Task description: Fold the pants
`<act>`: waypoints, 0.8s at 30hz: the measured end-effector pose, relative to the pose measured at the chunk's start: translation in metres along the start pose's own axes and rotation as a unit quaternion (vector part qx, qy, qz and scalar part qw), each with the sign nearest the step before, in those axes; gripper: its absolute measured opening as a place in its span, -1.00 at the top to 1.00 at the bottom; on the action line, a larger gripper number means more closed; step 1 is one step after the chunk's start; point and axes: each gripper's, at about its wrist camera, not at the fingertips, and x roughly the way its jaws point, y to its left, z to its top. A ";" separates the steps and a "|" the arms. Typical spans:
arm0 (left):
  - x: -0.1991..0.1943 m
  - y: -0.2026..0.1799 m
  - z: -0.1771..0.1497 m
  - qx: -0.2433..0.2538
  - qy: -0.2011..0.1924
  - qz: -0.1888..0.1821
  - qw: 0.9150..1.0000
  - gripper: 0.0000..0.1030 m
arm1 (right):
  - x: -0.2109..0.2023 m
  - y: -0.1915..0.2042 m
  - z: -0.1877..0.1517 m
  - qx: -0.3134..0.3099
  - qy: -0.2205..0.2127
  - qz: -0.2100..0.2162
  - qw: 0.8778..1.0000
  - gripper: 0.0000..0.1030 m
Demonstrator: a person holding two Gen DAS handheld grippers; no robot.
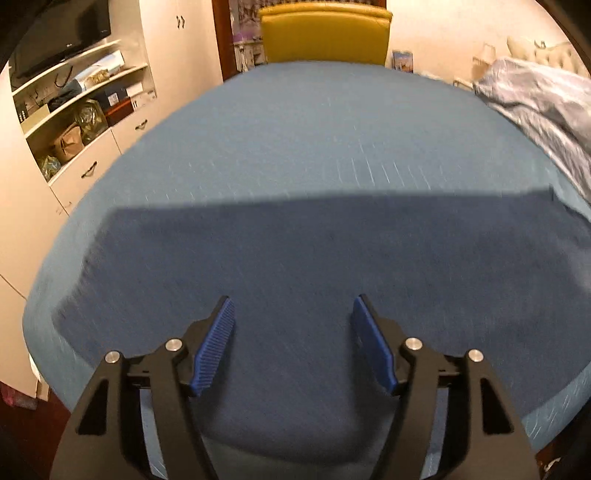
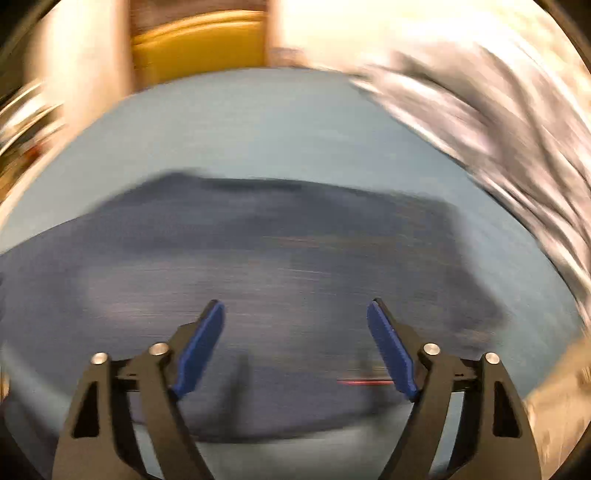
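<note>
In the left wrist view, the dark blue cloth pants (image 1: 295, 258) lie flat in a wide band on the light blue bed cover (image 1: 295, 129). The left gripper (image 1: 293, 306), black with ribbed blue pads (image 1: 216, 347), is over the pants with its jaws wide apart and nothing between them. This view is fairly sharp, so it shows things the other does not: a white shelf unit with bags and boxes (image 1: 81, 107) on the left, a dark flat screen (image 1: 62, 33) above it, and a yellow padded chair back (image 1: 325, 33) behind the bed. A rumpled pale striped blanket (image 1: 539, 107) lies on the right. The right wrist view is very blurry. The right gripper (image 2: 295, 308) is also over the pants (image 2: 277, 251), jaws apart and holding nothing. This view shows a thin red streak (image 2: 364, 382) on the pants near the right pad. The blanket (image 2: 480, 110) fills more of the right side here, and the chair (image 2: 199, 48) is only a yellow smear.
</note>
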 end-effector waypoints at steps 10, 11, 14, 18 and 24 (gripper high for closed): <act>-0.085 -0.105 -0.041 0.015 -0.045 -0.101 0.994 -0.18 | 0.007 -0.070 -0.034 0.062 0.042 0.066 0.995 -0.34; -0.095 -0.134 -0.047 0.036 -0.048 -0.136 0.989 -0.16 | 0.010 -0.076 -0.037 0.088 0.052 0.087 0.991 -0.34; -0.116 -0.224 -0.065 0.124 -0.053 -0.215 0.967 -0.08 | 0.023 -0.099 -0.032 0.143 0.063 0.103 0.982 -0.34; -0.141 -0.356 -0.091 0.265 -0.086 -0.284 0.917 -0.02 | 0.030 -0.137 -0.026 0.228 0.052 0.112 0.966 -0.36; -0.126 -0.463 -0.111 0.343 -0.088 -0.308 0.883 0.30 | 0.047 -0.162 -0.022 0.252 0.057 0.145 0.955 0.24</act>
